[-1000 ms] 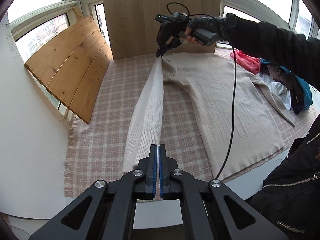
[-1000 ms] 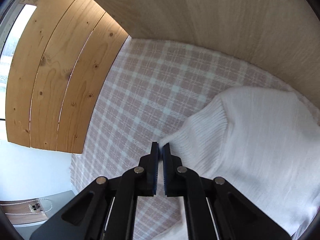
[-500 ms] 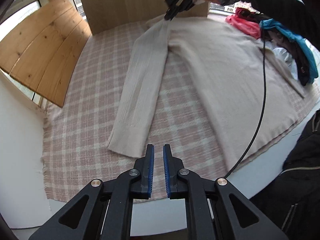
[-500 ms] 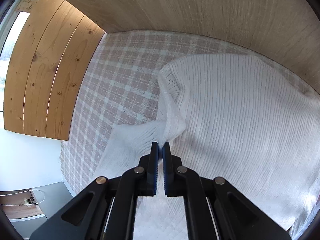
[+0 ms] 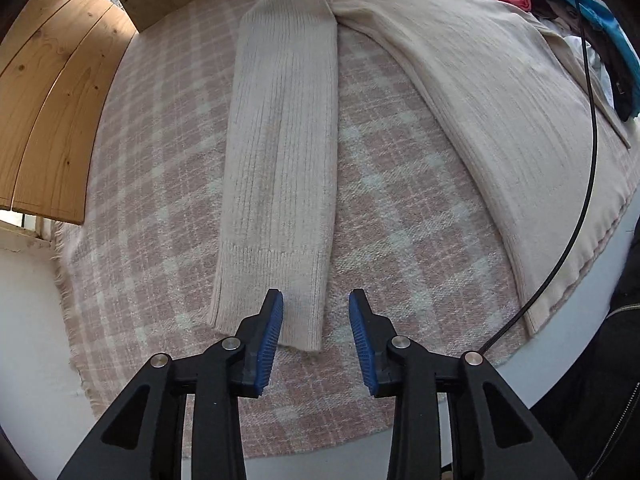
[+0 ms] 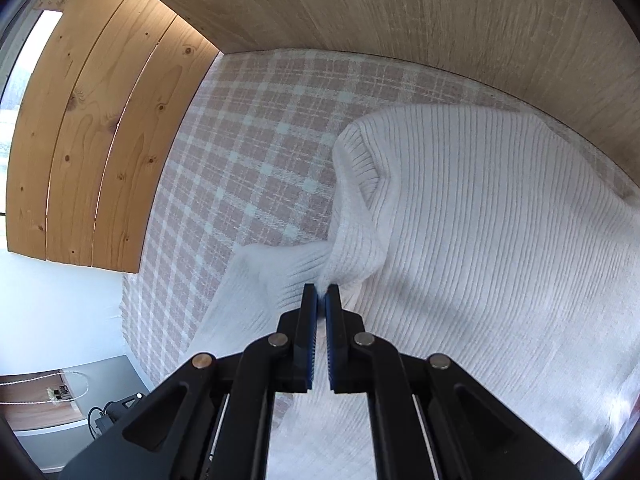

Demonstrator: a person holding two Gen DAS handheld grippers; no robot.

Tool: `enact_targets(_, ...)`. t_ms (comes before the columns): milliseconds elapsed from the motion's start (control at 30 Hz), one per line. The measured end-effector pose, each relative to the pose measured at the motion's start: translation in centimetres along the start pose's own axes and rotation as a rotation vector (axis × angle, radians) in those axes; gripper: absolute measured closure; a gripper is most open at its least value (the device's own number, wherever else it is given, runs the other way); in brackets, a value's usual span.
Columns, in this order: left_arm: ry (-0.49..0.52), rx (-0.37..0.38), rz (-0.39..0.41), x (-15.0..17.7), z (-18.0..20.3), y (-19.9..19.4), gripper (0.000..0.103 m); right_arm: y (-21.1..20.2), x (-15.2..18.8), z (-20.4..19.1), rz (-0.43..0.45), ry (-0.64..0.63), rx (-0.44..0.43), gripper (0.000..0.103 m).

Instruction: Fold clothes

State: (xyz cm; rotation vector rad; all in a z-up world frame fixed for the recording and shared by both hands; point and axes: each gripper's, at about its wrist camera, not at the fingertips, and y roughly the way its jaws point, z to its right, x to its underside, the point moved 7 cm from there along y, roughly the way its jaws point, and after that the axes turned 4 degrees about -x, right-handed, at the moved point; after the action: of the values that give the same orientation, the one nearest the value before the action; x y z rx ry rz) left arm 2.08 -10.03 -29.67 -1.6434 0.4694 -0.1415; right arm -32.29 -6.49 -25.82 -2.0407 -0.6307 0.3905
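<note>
A cream ribbed sweater lies flat on a pink plaid cloth. Its left sleeve stretches straight toward me, and the cuff ends just under my left gripper. The jaws of that gripper are opening; the cuff's corner lies below the gap, and no pad touches it. In the right wrist view my right gripper is shut on a pinch of the sweater where the sleeve meets the shoulder, and the knit bunches up at the tips.
Wooden boards lean at the left and a pale board stands behind the cloth. A heap of pink, teal and dark clothes lies at the far right. A black cable hangs across the sweater. A person's dark jacket is at the right.
My left gripper let go of the sleeve cuff, sank toward the cloth and spread its jaws. The sleeve now lies flat. My right gripper came down and stays shut at the shoulder.
</note>
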Motion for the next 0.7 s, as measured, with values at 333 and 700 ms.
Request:
enact_targets(333,-0.113,0.093,0.007,0.9,-2.1,0.0,0.099,0.7,-0.4,0.2,-0.003,0.006,0.003,0.099)
enact_targets(700,-0.115,0.097,0.279,0.2,1.8,-14.5,0.1,-2.0,-0.2,0.7,0.043,-0.02,-0.025,0.099)
